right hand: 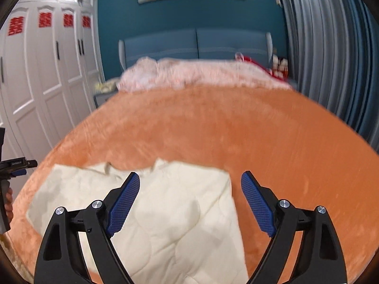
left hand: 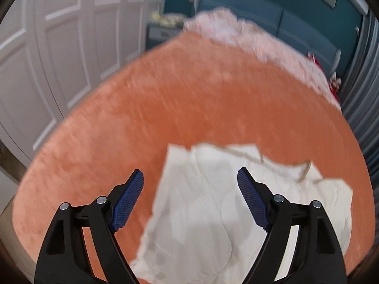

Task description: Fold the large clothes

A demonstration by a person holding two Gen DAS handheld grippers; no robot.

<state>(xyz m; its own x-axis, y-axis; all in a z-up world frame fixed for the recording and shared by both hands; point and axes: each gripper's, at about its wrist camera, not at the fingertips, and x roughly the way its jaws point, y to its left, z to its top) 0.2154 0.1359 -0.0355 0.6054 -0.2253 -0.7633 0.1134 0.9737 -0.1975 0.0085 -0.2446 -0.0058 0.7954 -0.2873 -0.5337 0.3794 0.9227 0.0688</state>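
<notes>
The left gripper point(left hand: 190, 177) stands spread wide, its two blue pads point(left hand: 129, 201) apart with nothing between them, hovering over the lower middle of its frame. The right gripper point(right hand: 190, 179) is spread the same way and also empty. Under both lies one cream garment point(left hand: 213, 213), which looks like a quilted jacket: in the left view it fills the lower centre and runs to the lower right, in the right view point(right hand: 165, 213) it covers the lower left and centre. Its top edge is uneven, with a collar or drawstring showing, so I judge it only partly folded; both grippers sit clear of the cloth, likely ready to take a fresh hold of an edge.

The garment lies on one orange fleece blanket point(right hand: 236, 130), which gives a broad flat surface for folding. At the far end, upper centre, is one pale pink rumpled blanket point(right hand: 189, 73), pushed out of the way against the blue headboard point(right hand: 196, 42). White wardrobe doors point(right hand: 35, 82) fill the upper left; four red paper signs show on them. At the left edge of the right view a hand point(right hand: 8, 203) holds the other gripper's handle.
</notes>
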